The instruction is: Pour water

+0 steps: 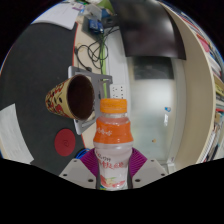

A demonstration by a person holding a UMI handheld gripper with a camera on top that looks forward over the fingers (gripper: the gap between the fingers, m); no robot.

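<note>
We see the bottle [113, 145] upright, pinched between our tongs [113, 170], both pink pads [93, 162] pressing its label; a paper cup [72, 98] sits just beyond on the worktop [150, 110]

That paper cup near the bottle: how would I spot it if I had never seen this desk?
Start at the pale table. The gripper holds an orange-capped bottle between its fingers. Just beyond the bottle and slightly to one side stands the paper cup, open-topped with a dark inside and a red-brown printed wall, unlike the capped, labelled bottle.
</note>
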